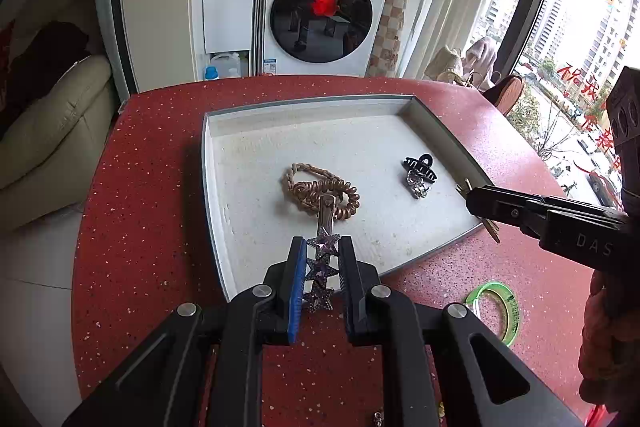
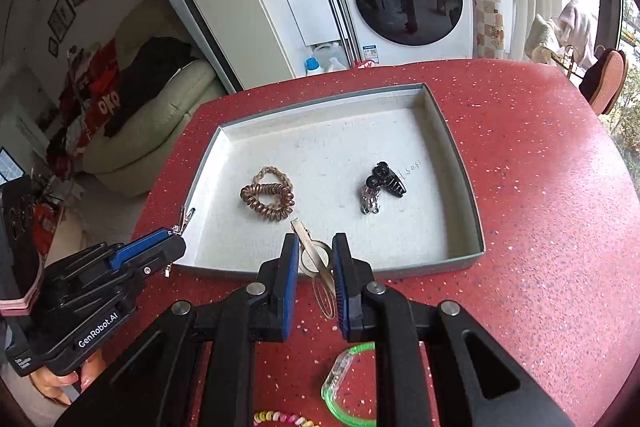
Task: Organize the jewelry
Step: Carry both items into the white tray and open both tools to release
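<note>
Tongs both angled down over the near edge of the tray [image 1: 212, 187] on the red bench [image 1: 132, 227]. Left tongs [image 1: 319, 255] clenched on a star hair clip [image 1: 320, 267]; right tongs [image 2: 316, 263] clenched on a metal hair clip [image 2: 316, 251]. Coil hair ties [image 2: 267, 199] and claw clips [image 2: 380, 187] lie inside the tray, apart.

so the right gripper [image 2: 316, 255] is clamped on a silver hair clip with a clear loop [image 2: 318, 263], right over the near rim of the shallow grey tray [image 2: 460, 163]. Inside the tray: brown spiral hair ties [image 2: 267, 197] on the left, a black claw clip [image 2: 386, 179] touching a silver one [image 2: 370, 202]. The left gripper [image 2: 176, 241] pinches a small metal clip [image 2: 185, 218] at the tray's left corner. A green bracelet [image 2: 340, 383] lies on the red speckled table [image 2: 540, 207]
</note>
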Demonstrator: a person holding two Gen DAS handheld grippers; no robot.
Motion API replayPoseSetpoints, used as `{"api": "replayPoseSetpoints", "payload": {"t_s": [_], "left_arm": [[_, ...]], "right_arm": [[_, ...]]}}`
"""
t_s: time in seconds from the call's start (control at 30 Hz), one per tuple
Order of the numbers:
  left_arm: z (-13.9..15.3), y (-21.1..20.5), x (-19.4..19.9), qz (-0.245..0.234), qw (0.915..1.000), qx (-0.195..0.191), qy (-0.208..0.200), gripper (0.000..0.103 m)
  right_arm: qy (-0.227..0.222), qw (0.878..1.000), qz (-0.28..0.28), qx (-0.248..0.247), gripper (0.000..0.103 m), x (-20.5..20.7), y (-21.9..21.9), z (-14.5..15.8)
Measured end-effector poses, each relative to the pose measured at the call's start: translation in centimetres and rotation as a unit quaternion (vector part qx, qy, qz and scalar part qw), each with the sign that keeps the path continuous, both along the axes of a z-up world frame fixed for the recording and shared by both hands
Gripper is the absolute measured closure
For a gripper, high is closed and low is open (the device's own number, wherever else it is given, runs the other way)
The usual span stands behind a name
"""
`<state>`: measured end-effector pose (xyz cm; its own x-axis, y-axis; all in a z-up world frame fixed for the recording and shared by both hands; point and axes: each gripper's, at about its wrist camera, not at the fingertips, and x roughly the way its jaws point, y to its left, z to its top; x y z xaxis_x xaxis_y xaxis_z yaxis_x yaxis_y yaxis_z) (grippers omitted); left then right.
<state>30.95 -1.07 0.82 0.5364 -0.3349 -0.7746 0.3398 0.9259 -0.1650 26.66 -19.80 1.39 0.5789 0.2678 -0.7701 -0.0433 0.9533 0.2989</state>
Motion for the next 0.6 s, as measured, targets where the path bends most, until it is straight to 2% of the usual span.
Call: {"api": "replayPoseSetpoints", "payload": {"t_s": [0.27, 0.43, 0.6], "left_arm": [[-3.5, -0.8, 3.9, 0.009, 0.999, 0.01, 0.043, 0.069], [-4.8, -1.7, 5.2, 0.015, 0.9983, 0.023, 0.051, 0.069], [-5.5, -2.2, 6.0, 0.025, 0.9977, 0.043, 0.047, 0.069]], "right_arm": [[0.037, 0.999, -0.008, 0.017, 0.085, 4.9, 0.4, -3.7], [0.055, 0.998, -0.016, 0.016, 0.085, 6.5, 0.6, -5.6], [0.062, 0.997, -0.038, -0.007, 0.085, 7.2, 0.0, -6.7]]}}
